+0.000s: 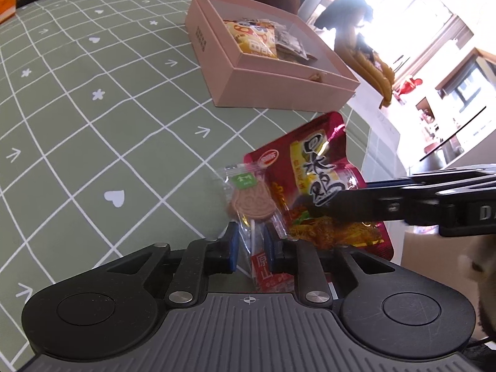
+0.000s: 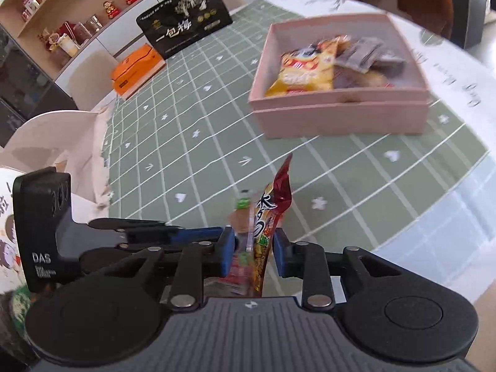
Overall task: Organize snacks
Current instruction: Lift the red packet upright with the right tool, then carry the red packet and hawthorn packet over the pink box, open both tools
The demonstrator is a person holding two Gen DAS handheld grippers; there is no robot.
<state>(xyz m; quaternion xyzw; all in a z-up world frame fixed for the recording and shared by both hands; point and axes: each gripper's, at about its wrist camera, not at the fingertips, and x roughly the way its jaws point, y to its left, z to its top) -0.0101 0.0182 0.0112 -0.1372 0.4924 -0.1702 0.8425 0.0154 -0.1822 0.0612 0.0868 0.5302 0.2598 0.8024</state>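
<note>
two grippers pinch snacks above the green grid-patterned tablecloth (image 1: pixel 93 130): left gripper (image 1: pixel 251 249) nips a clear-wrapped round lollipop (image 1: pixel 249 207), right gripper (image 2: pixel 252 252) clamps a red foil snack pouch (image 2: pixel 269 214)

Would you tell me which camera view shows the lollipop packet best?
The left wrist view: the lollipop packet faces the camera, its round brown candy and stick clear. The right wrist view shows only a blurred, edge-on sliver beside the red snack pouch.

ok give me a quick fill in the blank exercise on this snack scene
1. The left claw is shut on a wrapped ____.
2. The right claw grips a ____ snack packet.
3. The pink box already holds a ____ bag of snacks.
4. The tablecloth is ____ with white grid lines.

Missing words: lollipop; red; yellow; green
</note>
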